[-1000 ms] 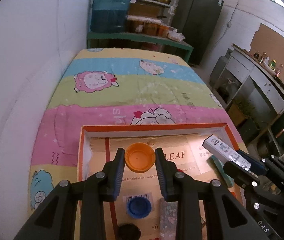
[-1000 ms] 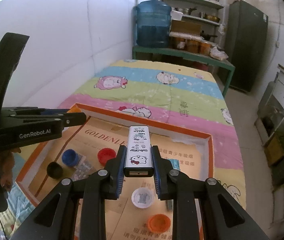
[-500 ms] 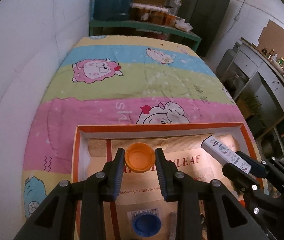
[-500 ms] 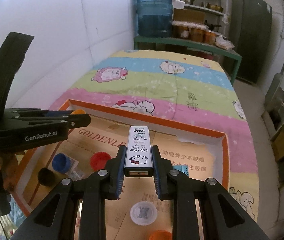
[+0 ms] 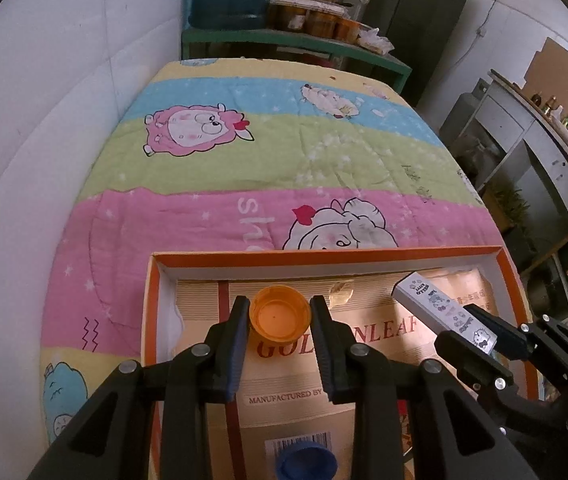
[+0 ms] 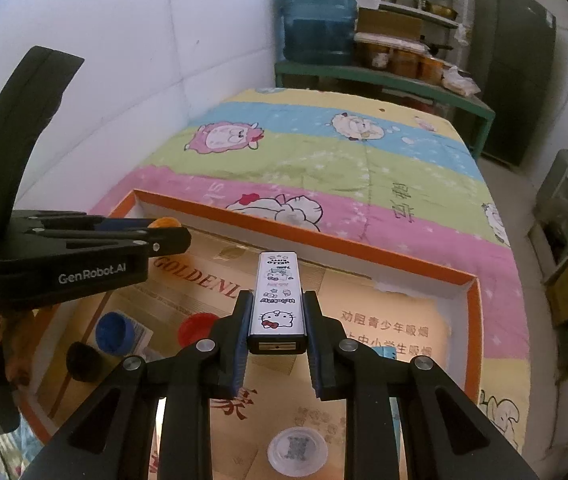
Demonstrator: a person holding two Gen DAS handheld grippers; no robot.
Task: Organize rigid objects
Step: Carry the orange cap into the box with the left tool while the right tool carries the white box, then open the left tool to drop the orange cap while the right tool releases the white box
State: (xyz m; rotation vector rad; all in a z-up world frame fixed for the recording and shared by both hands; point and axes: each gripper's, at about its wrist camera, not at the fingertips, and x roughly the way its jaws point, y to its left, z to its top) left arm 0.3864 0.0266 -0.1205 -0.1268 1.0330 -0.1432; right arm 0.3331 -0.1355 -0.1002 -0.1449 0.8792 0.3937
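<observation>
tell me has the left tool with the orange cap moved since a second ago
Yes. The left tool, shut on the orange cap, has advanced toward the tray's far orange rim.

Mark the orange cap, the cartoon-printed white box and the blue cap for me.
orange cap (image 5: 280, 314), left wrist view, on its hollow inside.
cartoon-printed white box (image 6: 278, 300), right wrist view, on its printed top face.
blue cap (image 6: 111, 333), right wrist view, on its inside.

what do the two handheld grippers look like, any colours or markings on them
Both the left gripper and the right gripper are matte black with angular frames, silver bolt heads and blue ribbed pads inside the fingers. The left one's side reads "GenRobot.AI" in white.
</observation>
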